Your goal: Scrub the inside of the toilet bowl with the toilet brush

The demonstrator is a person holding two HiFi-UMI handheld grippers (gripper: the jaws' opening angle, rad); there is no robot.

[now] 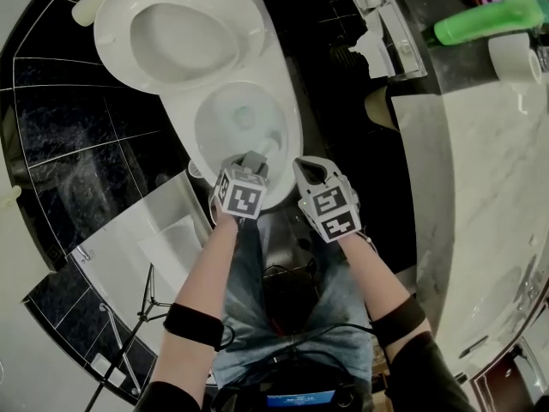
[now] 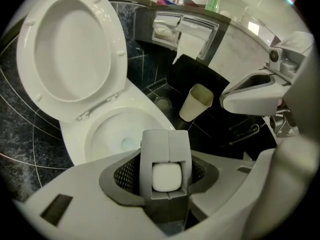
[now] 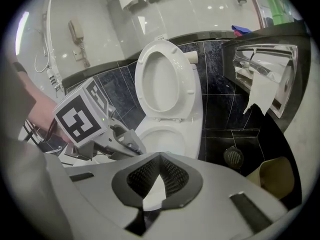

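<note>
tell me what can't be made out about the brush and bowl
Head of the toilet brush: in the left gripper view the left gripper, shut on the handle, hides it; in the head view too small, white against the white toilet bowl.
Bowl's front rim: right gripper view, covered by the right gripper.
Green bottle: cut off by the head view's right edge.

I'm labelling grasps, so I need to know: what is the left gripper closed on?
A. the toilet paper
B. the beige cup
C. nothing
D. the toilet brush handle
D: in the left gripper view, the jaws of the left gripper are clamped on the grey, white-capped end of the toilet brush handle, above the toilet bowl.
</note>
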